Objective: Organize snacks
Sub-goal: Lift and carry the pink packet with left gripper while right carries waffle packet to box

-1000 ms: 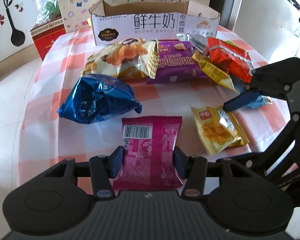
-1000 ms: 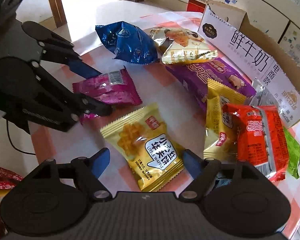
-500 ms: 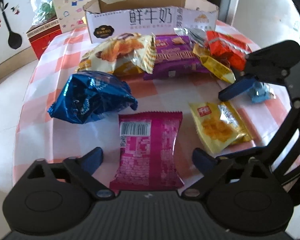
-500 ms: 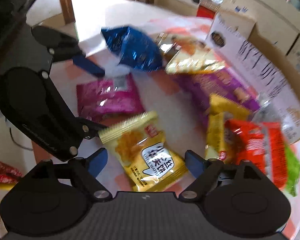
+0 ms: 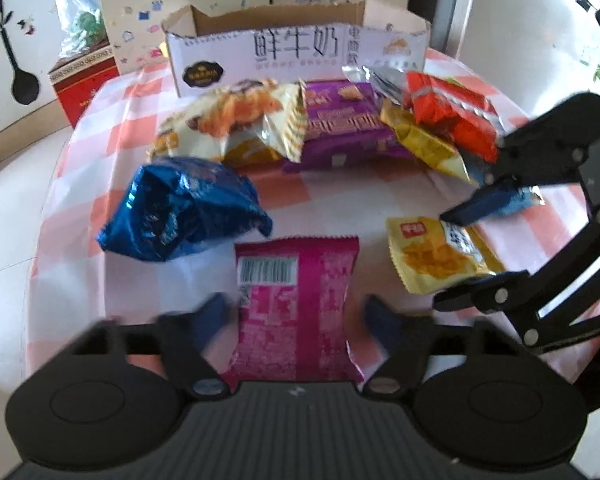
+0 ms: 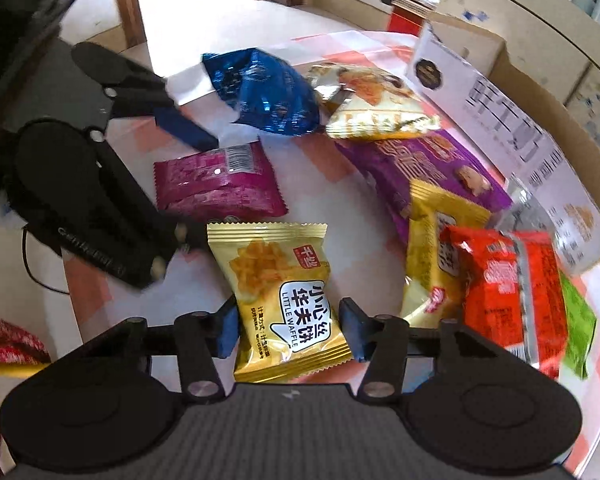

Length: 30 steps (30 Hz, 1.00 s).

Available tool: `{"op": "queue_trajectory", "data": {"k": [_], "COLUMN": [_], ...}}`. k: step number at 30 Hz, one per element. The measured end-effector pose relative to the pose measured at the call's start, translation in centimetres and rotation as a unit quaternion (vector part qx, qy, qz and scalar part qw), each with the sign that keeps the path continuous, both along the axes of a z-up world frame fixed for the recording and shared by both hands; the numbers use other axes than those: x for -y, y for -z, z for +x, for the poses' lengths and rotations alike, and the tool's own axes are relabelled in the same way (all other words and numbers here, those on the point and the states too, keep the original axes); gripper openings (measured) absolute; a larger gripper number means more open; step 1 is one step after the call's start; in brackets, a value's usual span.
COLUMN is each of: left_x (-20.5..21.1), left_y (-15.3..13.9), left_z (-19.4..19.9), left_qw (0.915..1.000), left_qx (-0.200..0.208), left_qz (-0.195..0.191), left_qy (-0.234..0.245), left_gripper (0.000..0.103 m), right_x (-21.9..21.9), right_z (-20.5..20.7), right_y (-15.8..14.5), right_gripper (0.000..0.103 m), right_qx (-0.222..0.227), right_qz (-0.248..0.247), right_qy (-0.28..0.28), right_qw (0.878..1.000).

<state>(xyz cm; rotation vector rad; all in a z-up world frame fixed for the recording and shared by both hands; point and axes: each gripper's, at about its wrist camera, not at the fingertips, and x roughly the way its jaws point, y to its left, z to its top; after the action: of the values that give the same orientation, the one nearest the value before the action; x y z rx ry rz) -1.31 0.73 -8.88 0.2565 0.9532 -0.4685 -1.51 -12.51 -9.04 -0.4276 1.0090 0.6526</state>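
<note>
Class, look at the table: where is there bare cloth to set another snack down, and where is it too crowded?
Bare cloth lies between the purple packet, blue bag and yellow waffle packet. The row before the cardboard box is crowded.

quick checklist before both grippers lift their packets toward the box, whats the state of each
1. Right gripper on the yellow waffle packet: ok, both pads press its sides.
2. Left gripper on the magenta packet: not ok, jaws closing and blurred, packet between them, pads not yet pressing.
3. Magenta packet free of neighbours: cannot tell, the blue bag lies close by its top left corner.
4. Waffle packet free of neighbours: ok, nothing lies on it.
5. Cardboard box open on top: ok, its inside cannot be seen.
6. Grippers apart from each other: ok, though close, side by side.
</note>
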Motion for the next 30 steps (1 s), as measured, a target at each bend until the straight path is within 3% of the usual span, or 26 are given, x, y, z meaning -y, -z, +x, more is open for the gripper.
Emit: {"op": "queue_trajectory", "data": {"k": [3,10,19,30], "left_x": [-0.3,-0.2,-0.2,0.1], "left_y": [-0.2,-1.2,-4.2,-7.7], "left_z": [0.0,-1.1,-2.2,-2.3], "left_qw": [0.9999,0.9994,0.9979,0.9949], "left_qx": [0.001,0.02,0.059,0.092], "left_qz": [-0.001,0.021,0.001,-0.038], "left_qy": [-0.012,-0.018,-0.024,-0.015], "left_gripper": [0.049,0.049,0.049,0.049], "right_x": [0.7,1.2,1.7,3.1], "right_z": [-0.3,-1.4,-3.0,-1.9], "right_y": [-0.6,-2.3,-5.3,-7.8], "right_gripper": [0.056,0.055,0.055,0.056], "right_qx": [0.001,0.036,0.096,0.133], "right_qz": [0.016,0.034,0.049,0.073], "right_qy": [0.018,0.037,0.058,0.082], "right_qw": [1.0,0.998,0.992,0.985]}}
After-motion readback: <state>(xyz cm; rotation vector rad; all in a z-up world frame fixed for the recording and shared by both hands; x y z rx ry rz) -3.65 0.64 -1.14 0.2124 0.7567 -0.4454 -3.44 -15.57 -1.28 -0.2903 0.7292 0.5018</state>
